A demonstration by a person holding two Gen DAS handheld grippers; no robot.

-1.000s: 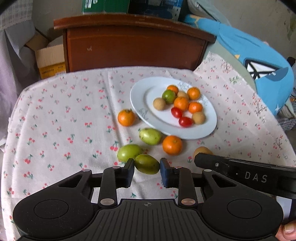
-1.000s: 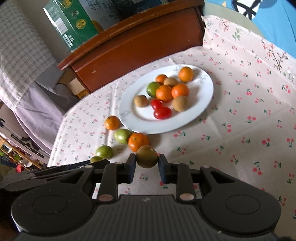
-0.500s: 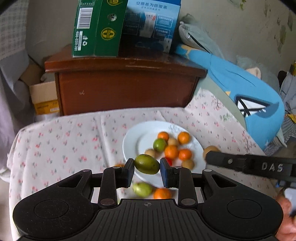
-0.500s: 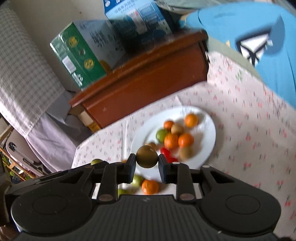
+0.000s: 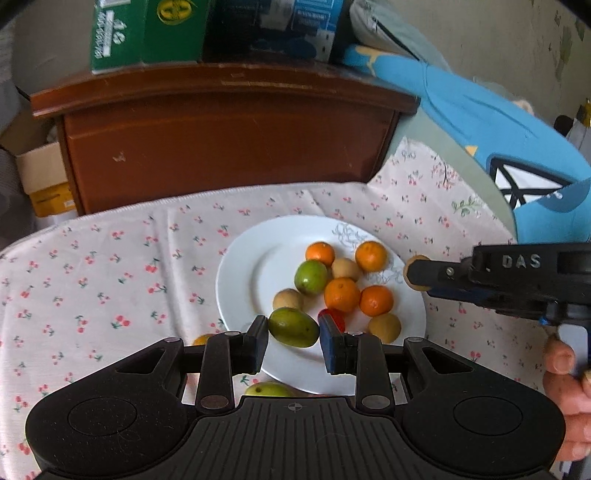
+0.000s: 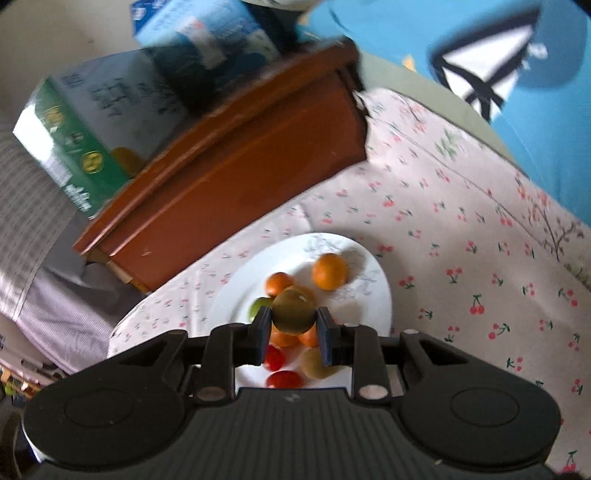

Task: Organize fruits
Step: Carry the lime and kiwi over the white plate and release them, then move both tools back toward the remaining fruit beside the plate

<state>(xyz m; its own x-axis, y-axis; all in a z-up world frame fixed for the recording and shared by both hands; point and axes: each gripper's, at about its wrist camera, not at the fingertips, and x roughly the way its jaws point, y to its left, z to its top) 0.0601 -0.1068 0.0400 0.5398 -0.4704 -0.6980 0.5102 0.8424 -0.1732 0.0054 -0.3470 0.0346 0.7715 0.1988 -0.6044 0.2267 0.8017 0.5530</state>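
Note:
My left gripper (image 5: 293,334) is shut on an oval green fruit (image 5: 293,327) and holds it above the near rim of the white plate (image 5: 247,273). The plate carries oranges (image 5: 341,294), a green fruit (image 5: 311,276), brown fruits and red tomatoes. My right gripper (image 6: 293,325) is shut on a round brown-green fruit (image 6: 293,311) over the same plate (image 6: 373,291). In the left wrist view the right gripper (image 5: 413,275) comes in from the right, at the plate's right edge. A green fruit (image 5: 267,389) and an orange (image 5: 203,339) lie on the cloth beside the plate, partly hidden.
The table has a white cherry-print cloth (image 5: 110,266). A brown wooden cabinet (image 5: 221,136) stands behind it with green and blue boxes (image 5: 147,33) on top. A blue cushion (image 5: 498,147) lies to the right. A cardboard box (image 5: 40,173) sits at the left.
Both grippers lifted their fruits off the cloth and moved forward over the plate. The plate now sits directly under both held fruits.

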